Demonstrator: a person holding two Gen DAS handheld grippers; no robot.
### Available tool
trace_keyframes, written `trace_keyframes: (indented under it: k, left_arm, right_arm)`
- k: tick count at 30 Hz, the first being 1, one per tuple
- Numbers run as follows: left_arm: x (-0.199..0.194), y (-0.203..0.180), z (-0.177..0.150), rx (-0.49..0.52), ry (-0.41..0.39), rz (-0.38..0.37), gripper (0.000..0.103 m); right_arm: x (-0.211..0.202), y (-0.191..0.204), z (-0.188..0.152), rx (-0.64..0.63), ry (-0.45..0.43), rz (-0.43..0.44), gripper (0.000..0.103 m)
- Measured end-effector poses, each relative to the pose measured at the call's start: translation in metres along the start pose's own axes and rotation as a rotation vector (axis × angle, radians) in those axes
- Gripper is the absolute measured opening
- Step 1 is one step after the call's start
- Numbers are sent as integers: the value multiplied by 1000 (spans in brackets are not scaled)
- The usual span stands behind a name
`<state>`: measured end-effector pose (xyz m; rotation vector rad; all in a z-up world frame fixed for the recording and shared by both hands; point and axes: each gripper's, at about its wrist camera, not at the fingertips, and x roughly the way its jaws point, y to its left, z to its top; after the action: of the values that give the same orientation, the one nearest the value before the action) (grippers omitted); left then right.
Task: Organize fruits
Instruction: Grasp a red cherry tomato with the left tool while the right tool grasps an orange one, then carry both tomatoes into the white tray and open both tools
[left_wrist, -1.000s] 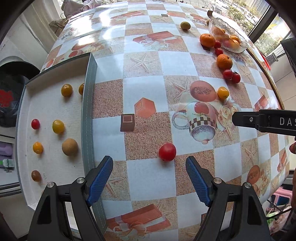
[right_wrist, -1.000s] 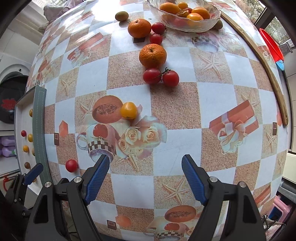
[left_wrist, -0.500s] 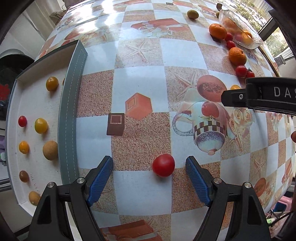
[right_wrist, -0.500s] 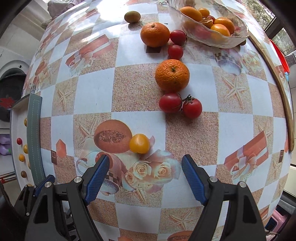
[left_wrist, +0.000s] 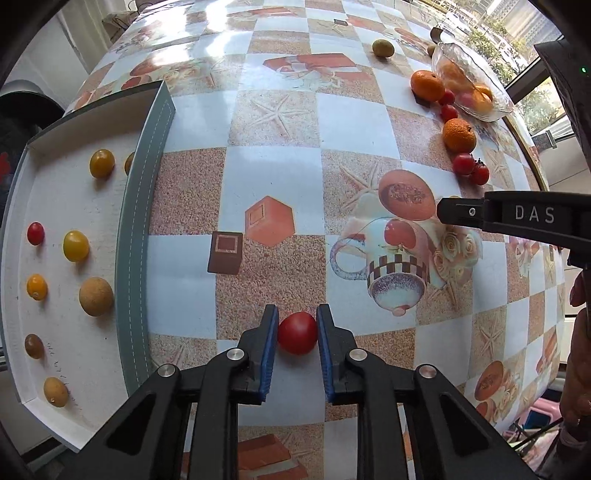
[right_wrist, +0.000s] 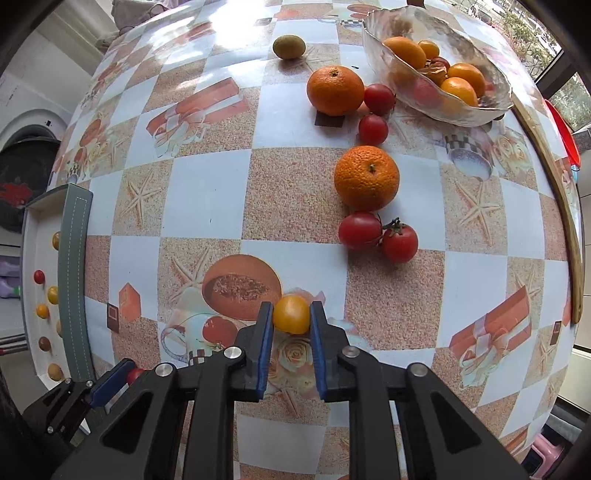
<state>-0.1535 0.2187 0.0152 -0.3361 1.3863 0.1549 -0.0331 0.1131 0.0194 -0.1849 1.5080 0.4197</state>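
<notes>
Two hand-held grippers grasp one fruit each on the patterned tabletop (left_wrist: 332, 122): the left hand-held gripper (left_wrist: 296, 317), its jaws just closed, pinches a red tomato (left_wrist: 297, 332) beside the grey-rimmed white tray (left_wrist: 142, 236), while the right hand-held gripper (right_wrist: 291, 314), likewise just closed, clamps a yellow tomato (right_wrist: 291, 314) lying by the printed melon. Small fruits sit spaced apart in the tray. Oranges and red tomatoes lie near a glass bowl (right_wrist: 476, 107) of fruit.
</notes>
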Motion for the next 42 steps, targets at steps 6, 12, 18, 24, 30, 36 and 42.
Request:
trace_keyframes:
  k: [6,12,18,24,30,36,42]
  left_arm:
    - [-18,12,-7,-7,-17,-40,22]
    - [-37,20,-17,4,-29,-41,22]
    - [-50,24,-23,12,-41,-45,22]
    - [-59,27,-26,9,-61,-43,22]
    - [-68,37,-26,-14,-90,-38,22]
    - [-77,55,-30,-51,-113,-34,22]
    - [-86,80,-37,-101,-137,-22,22]
  right_arm:
    - [-14,-10,-28,14,13,31,21]
    - [-17,-18,-50,21,31,49,21]
    - [-29,-14,-60,16,34,57,21]
    - [-36,7,-56,-19,25,62,21]
    - [-44,25,-55,-71,23,58,21]
    - [-48,49,-51,-120,19,56,21]
    - [-50,73,-47,-163,19,63,21]
